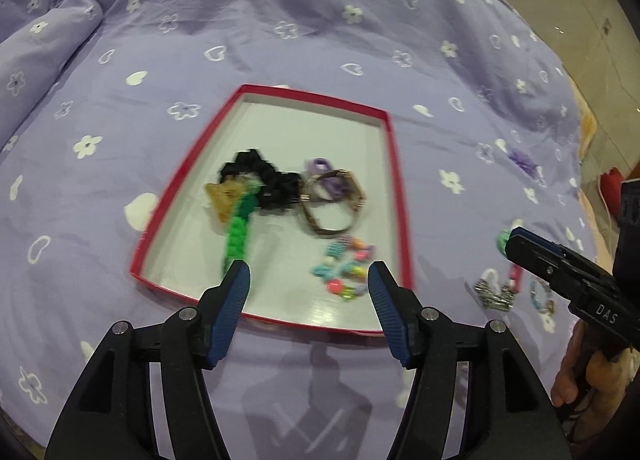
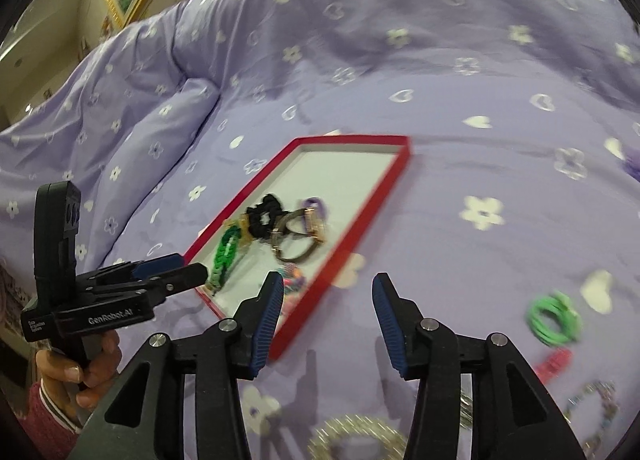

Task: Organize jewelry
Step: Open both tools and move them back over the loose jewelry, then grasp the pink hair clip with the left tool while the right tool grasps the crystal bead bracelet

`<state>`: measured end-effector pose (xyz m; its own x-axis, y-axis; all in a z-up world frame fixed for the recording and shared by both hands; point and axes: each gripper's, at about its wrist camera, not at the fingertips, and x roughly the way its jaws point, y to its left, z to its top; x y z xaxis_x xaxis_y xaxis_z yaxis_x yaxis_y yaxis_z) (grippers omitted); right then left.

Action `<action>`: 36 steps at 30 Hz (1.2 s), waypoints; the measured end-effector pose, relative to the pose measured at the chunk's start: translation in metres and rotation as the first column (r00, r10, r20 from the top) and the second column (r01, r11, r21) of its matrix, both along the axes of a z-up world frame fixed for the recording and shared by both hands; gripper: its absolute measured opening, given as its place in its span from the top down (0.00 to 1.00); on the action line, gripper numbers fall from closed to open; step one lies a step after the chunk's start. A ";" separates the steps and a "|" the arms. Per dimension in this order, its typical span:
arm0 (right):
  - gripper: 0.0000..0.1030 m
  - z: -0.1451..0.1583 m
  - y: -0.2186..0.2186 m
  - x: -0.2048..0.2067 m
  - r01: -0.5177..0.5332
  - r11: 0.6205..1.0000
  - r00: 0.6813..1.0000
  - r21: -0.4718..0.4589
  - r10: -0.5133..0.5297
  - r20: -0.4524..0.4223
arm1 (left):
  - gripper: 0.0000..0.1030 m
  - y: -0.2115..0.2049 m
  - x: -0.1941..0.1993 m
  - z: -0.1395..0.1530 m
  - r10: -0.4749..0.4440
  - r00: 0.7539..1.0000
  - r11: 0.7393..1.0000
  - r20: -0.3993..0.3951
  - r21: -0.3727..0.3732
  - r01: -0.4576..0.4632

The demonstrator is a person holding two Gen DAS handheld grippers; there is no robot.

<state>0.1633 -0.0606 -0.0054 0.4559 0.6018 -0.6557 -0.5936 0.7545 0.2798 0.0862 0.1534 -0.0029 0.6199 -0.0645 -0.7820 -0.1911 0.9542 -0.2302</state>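
Left gripper (image 1: 309, 280) stood open and empty over the near rim of the red tray (image 1: 394, 163), where scrunchie, watch and bead bracelet (image 1: 345, 270) lay. Right gripper (image 2: 327, 302) also open, empty. Loose green coil (image 2: 554, 320) lay right on the bedspread (image 2: 440, 79); best approached squarely, pinching one strand.

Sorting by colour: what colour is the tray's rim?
Red rim, clearest in the left wrist view.

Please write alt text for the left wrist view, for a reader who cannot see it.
An open, empty left claw hovers over a red tray on a purple bedspread. The tray holds a black scrunchie, green braid, watch and bead bracelet.
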 end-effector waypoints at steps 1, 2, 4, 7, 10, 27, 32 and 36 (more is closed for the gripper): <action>0.52 0.001 -0.010 -0.002 0.017 1.000 1.000 0.003 -0.017 0.005 | 0.41 -0.004 -0.001 0.002 -0.009 1.000 1.000 0.003 0.000 0.009; 0.52 0.002 -0.018 -0.003 0.032 0.999 0.999 0.003 -0.032 0.008 | 0.41 -0.011 -0.001 0.004 -0.025 1.000 1.000 0.007 0.002 0.025; 0.52 0.005 -0.037 -0.005 0.068 0.998 0.998 0.007 -0.068 0.011 | 0.41 -0.024 0.000 0.007 -0.052 0.999 0.999 0.011 0.006 0.052; 0.52 0.008 -0.062 -0.010 0.114 0.993 0.993 0.008 -0.115 0.024 | 0.41 -0.041 0.002 0.011 -0.091 0.996 0.996 0.015 0.006 0.091; 0.52 0.011 -0.086 -0.014 0.157 0.988 0.987 0.006 -0.157 0.031 | 0.41 -0.055 0.004 0.013 -0.122 0.992 0.993 0.015 0.008 0.122; 0.52 -0.004 -0.186 -0.030 0.327 0.945 0.945 -0.023 -0.327 0.005 | 0.41 -0.123 0.021 0.012 -0.267 0.964 0.963 -0.013 0.018 0.267; 0.52 -0.012 -0.193 -0.024 0.325 0.944 0.945 -0.051 -0.326 -0.001 | 0.41 -0.148 0.029 0.009 -0.329 0.944 0.943 -0.027 0.034 0.330; 0.53 -0.024 -0.192 -0.015 0.308 0.946 0.951 -0.103 -0.310 -0.012 | 0.41 -0.170 0.039 0.006 -0.384 0.922 0.922 -0.039 0.041 0.386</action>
<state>0.1484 -0.2526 -0.0292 0.5904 0.3662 -0.7193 -0.3203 0.9243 0.2077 0.1253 -0.0164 0.0027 0.5312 -0.2567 -0.8075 0.1874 0.9650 -0.1835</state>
